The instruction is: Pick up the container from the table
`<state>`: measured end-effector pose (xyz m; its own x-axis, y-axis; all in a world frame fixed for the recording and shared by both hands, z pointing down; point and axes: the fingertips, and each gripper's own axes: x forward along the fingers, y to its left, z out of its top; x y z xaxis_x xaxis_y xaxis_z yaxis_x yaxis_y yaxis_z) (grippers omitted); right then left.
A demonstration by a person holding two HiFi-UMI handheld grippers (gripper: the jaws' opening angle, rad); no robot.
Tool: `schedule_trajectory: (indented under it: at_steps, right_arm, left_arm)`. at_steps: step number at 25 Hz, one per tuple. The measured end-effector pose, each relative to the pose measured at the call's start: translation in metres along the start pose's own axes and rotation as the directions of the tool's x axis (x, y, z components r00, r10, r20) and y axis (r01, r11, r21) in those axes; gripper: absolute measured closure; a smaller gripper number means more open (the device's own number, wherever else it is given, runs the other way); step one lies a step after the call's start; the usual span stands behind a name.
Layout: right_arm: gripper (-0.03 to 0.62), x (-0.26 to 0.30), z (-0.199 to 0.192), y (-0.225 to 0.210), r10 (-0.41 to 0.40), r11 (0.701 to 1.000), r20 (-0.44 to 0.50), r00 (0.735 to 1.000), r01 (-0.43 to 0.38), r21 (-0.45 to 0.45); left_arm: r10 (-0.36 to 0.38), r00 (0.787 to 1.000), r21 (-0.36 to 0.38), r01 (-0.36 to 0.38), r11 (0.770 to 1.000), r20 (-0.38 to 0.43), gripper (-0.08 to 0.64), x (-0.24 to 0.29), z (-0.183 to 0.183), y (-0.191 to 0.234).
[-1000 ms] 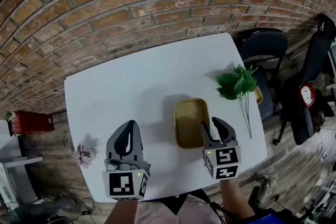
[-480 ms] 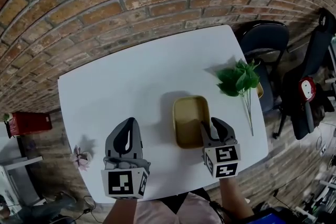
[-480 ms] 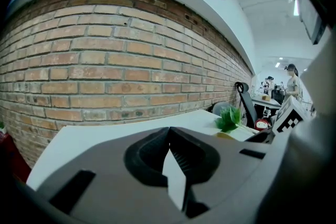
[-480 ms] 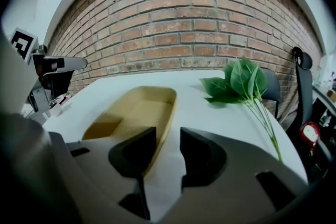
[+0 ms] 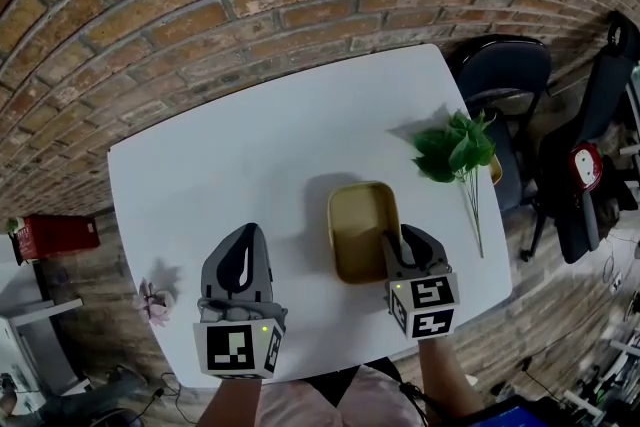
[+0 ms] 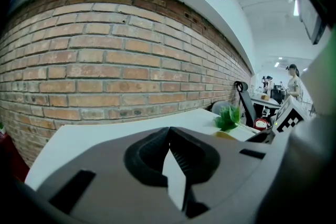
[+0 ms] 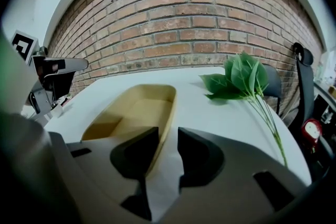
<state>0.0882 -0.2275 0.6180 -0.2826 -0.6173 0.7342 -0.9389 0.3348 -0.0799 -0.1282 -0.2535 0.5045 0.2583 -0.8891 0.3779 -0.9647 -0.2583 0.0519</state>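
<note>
A shallow tan container (image 5: pixel 362 230) lies on the white table (image 5: pixel 250 145), right of the middle. My right gripper (image 5: pixel 405 240) is at its near right corner. In the right gripper view the container (image 7: pixel 131 113) has its right wall between the jaws of my right gripper (image 7: pixel 168 139): the left jaw is inside and the right jaw outside. These jaws are closing, and a strip of white table still shows between the wall and the right jaw. My left gripper (image 5: pixel 245 235) hovers left of the container with nothing in it. In its own view the left gripper (image 6: pixel 169 131) has its jaw tips together.
A green leafy sprig (image 5: pixel 452 153) lies right of the container near the table's right edge. A small pink flower (image 5: pixel 155 298) rests at the near left corner. A brick wall stands behind the table, and black chairs (image 5: pixel 500 85) stand to the right.
My right gripper has sunk a little over the container's near right corner and its jaws have narrowed around the wall. The left gripper has stayed where it was.
</note>
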Motion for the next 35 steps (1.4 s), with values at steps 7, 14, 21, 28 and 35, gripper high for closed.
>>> schedule_trajectory:
  at_steps: [7, 14, 21, 28, 35]
  right_arm:
    - [0.491, 0.001, 0.000, 0.001, 0.007, 1.000, -0.006, 1.000, -0.007, 0.004]
    - [0.537, 0.001, 0.000, -0.003, -0.001, 1.000, -0.008, 1.000, 0.001, 0.002]
    - [0.565, 0.000, 0.002, -0.003, -0.008, 1.000, -0.010, 1.000, 0.008, -0.003]
    - [0.581, -0.001, 0.007, -0.003, -0.010, 1.000, 0.001, 1.000, 0.010, -0.009]
    - [0.584, -0.005, 0.016, 0.000, -0.001, 1.000, 0.020, 1.000, 0.002, -0.030]
  left_arm:
    - [0.001, 1.000, 0.000, -0.001, 1.000, 0.000, 0.551, 0.002, 0.000, 0.000]
    - [0.010, 1.000, 0.001, -0.010, 1.000, 0.001, 0.551, 0.001, 0.001, 0.000]
    - [0.016, 1.000, 0.001, -0.016, 1.000, 0.007, 0.551, -0.001, 0.003, 0.002]
    - [0.020, 1.000, 0.002, -0.020, 1.000, 0.016, 0.551, -0.002, 0.007, 0.001]
    - [0.029, 0.999, 0.007, -0.029, 1.000, 0.035, 0.551, -0.007, 0.016, -0.001]
